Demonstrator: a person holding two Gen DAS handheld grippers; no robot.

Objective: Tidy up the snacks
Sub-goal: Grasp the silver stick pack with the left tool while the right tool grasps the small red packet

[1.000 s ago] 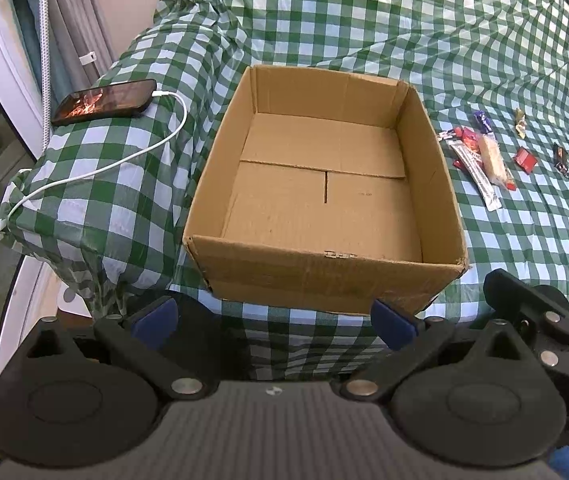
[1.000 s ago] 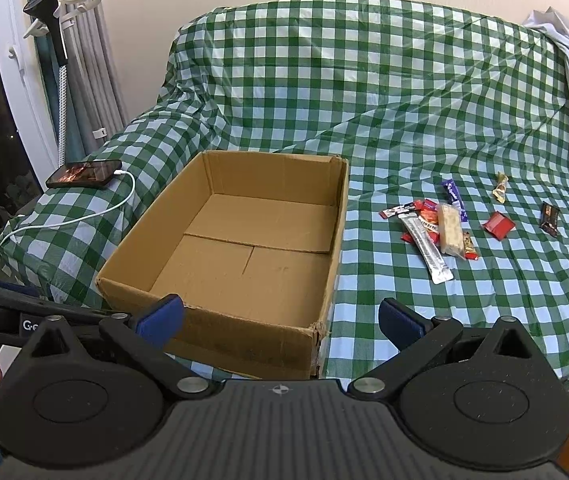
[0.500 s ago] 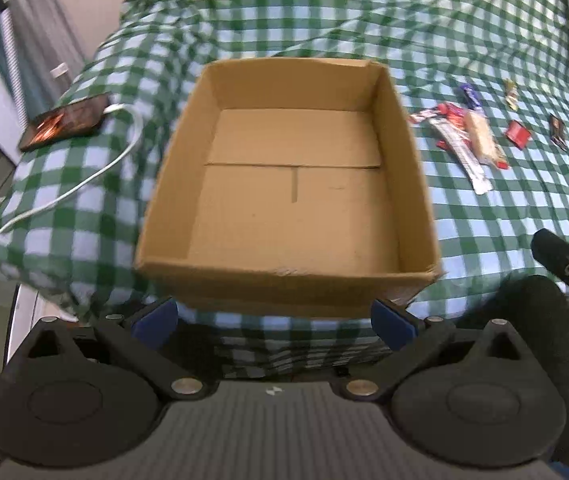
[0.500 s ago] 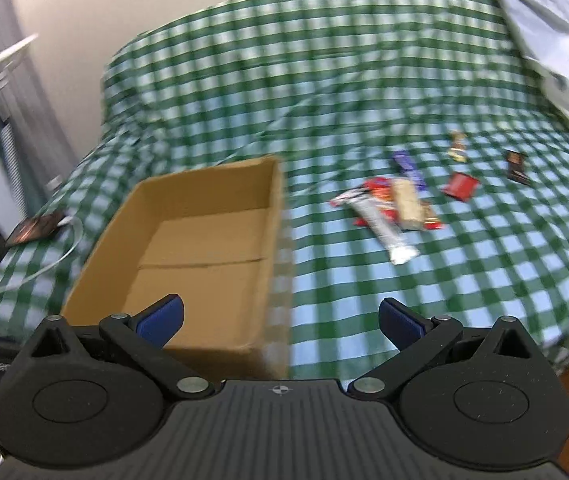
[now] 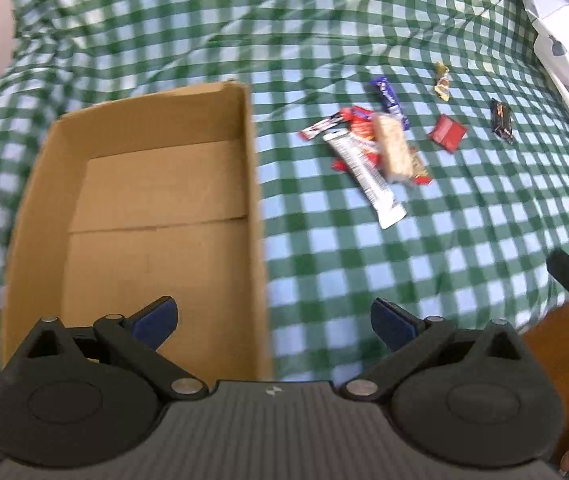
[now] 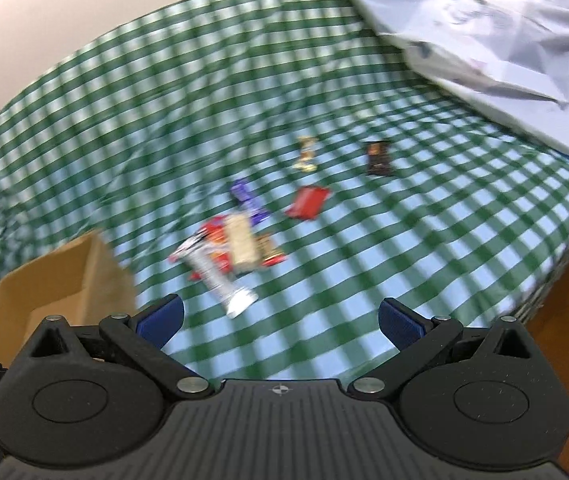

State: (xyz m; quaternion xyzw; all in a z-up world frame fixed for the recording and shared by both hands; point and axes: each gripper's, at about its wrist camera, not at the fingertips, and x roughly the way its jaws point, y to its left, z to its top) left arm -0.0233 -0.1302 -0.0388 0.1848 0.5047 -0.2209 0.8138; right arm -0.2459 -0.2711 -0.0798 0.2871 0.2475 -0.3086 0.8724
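Two handheld grippers hang over a green-checked bed [image 5: 424, 280], both spread wide and carrying nothing: the left gripper [image 5: 274, 318] sits above the near wall of an empty cardboard box [image 5: 44, 200], while the right gripper [image 6: 280, 318] faces the snacks. The snacks lie on the cover to the right of the box, well apart from it. A white-wrapped bar [image 5: 366, 178], a pale oat bar [image 5: 394, 148] and red wrappers overlap in a heap, with a purple bar [image 5: 390, 100] touching its far end; a red packet [image 5: 447, 133], a dark bar [image 5: 501, 121] and a gold-wrapped sweet [image 5: 442, 82] lie singly beyond.

The heap looks like the trouble spot. A pinch there could lift two wrappers at once or nudge the rest across the soft, rumpled cover. Slick foil may also slip free. The single pieces have open cloth all round. The bed's edge [image 6: 544, 300] drops away at the right, and a white sheet [image 6: 504, 40] crowds the far corner. The box's right wall stands between snacks and box floor, so any carry must clear it.
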